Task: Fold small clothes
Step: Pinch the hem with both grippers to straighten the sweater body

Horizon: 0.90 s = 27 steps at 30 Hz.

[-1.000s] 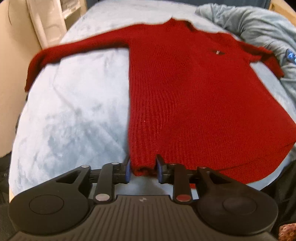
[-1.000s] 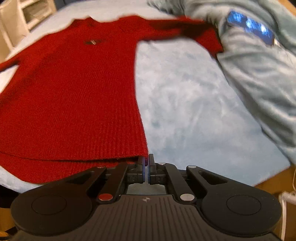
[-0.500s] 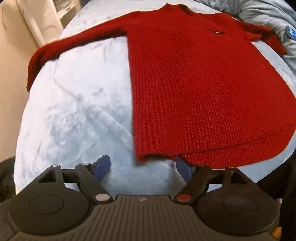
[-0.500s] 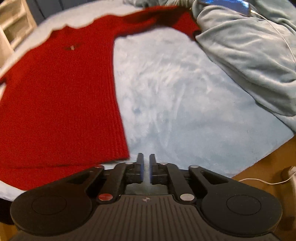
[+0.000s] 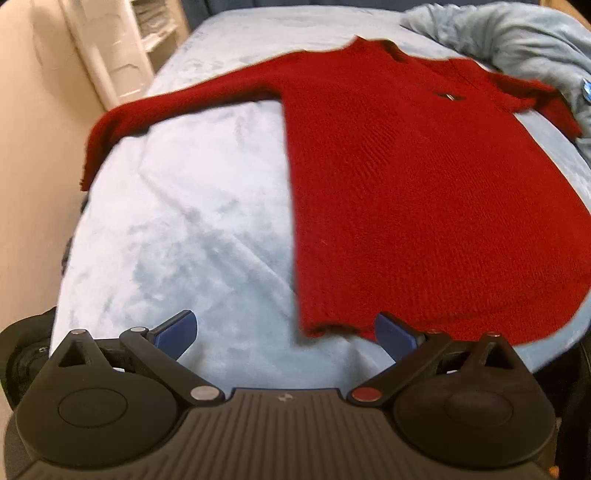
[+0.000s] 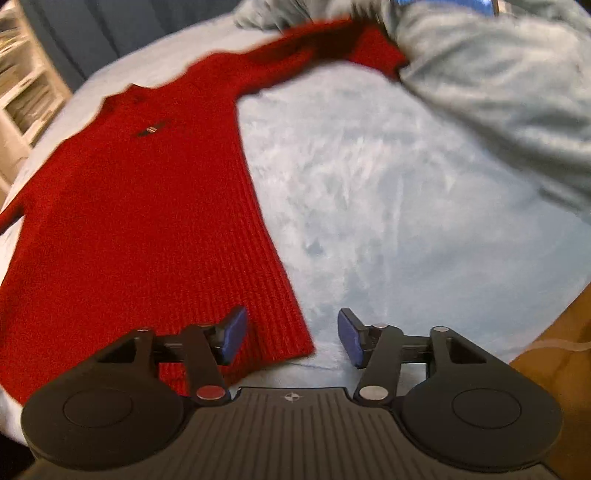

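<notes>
Both your grippers, left [image 5: 286, 334] and right [image 6: 290, 338], are opening over the hem corners of the flat red sweater [image 5: 424, 192], gripping nothing; bare blue blanket [image 6: 388, 206] flanks it

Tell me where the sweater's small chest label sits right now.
In the right wrist view the chest label sits upper left on the red sweater, just below the neckline; the left wrist view shows it upper right, near the rumpled grey blanket.

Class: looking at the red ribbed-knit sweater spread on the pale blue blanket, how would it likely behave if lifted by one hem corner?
The red ribbed-knit sweater would probably sag limply: one sleeve already droops over the bed edge. Its thick knit likely grips the pale blue blanket, dragging rather than sliding.
</notes>
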### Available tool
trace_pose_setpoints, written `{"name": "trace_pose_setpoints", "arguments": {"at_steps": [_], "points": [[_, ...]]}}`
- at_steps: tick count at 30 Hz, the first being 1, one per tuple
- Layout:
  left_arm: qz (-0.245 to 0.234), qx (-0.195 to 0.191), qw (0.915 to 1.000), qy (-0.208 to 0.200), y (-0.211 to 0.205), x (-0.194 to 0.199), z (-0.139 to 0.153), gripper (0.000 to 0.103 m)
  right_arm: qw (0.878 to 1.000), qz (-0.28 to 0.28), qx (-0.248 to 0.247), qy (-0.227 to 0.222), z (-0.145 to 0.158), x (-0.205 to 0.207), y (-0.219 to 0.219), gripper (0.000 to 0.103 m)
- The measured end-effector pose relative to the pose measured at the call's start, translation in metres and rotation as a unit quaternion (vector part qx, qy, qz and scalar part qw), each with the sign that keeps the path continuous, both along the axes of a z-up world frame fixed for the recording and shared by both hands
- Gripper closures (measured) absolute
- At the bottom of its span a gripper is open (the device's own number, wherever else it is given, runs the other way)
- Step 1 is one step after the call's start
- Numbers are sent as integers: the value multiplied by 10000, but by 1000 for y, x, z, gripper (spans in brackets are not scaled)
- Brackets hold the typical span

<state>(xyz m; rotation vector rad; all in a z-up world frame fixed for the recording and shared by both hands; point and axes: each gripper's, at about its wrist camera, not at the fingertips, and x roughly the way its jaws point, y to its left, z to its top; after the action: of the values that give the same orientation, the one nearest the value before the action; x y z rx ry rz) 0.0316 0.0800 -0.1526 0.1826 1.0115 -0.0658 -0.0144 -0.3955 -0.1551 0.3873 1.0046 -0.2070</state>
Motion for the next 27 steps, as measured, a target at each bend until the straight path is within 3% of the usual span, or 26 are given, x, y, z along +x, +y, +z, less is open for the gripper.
{"name": "trace_pose_setpoints", "arguments": {"at_steps": [2,4,5,9,12,13,14,15,16,17,18,19,22,24,26,27], "points": [[232,-106,9996,-83,10,10,7,0,9992,-159,291,229,-18,12,-4,42],[438,-280,9985,-174,19,26,12,0,9981,-121,437,409,-28,18,-4,70],[529,-328,9978,-219,23,35,14,0,9984,15,410,381,-25,20,-1,95],[785,-613,9948,-228,30,82,15,1,9984,306,-12,483,-4,20,3,97],[700,-1013,9915,423,21,114,-4,2,9970,288,66,715,-17,22,-4,97],[570,-1019,9904,743,13,119,-14,9,9966,371,-40,728,-19,24,0,97],[403,-933,9908,894,5,119,-22,29,9963,407,-143,747,-20,26,4,97],[163,-763,9929,903,-6,114,-29,58,9960,395,-180,775,-20,28,5,97],[21,-608,9955,725,-14,105,-30,63,9957,372,-186,824,-19,29,5,97],[-48,-463,9971,599,-21,98,-26,84,9956,353,-161,850,-15,30,5,97],[-89,-243,9981,557,-26,90,-20,92,9955,388,-148,854,-9,29,5,97],[-145,-249,9981,540,-26,84,-15,94,9954,491,-190,802,1,26,7,97],[-242,-228,9977,592,-14,73,-20,92,9954,625,-100,724,7,19,3,97],[-280,-327,9982,412,-6,74,-21,75,9941,650,-11,870,-13,26,1,93],[28,-384,9992,117,9,82,-13,34,9957,329,34,861,-19,35,-1,83],[257,-445,9986,-146,18,87,-7,20,9970,131,23,768,-14,38,-2,66]]}}
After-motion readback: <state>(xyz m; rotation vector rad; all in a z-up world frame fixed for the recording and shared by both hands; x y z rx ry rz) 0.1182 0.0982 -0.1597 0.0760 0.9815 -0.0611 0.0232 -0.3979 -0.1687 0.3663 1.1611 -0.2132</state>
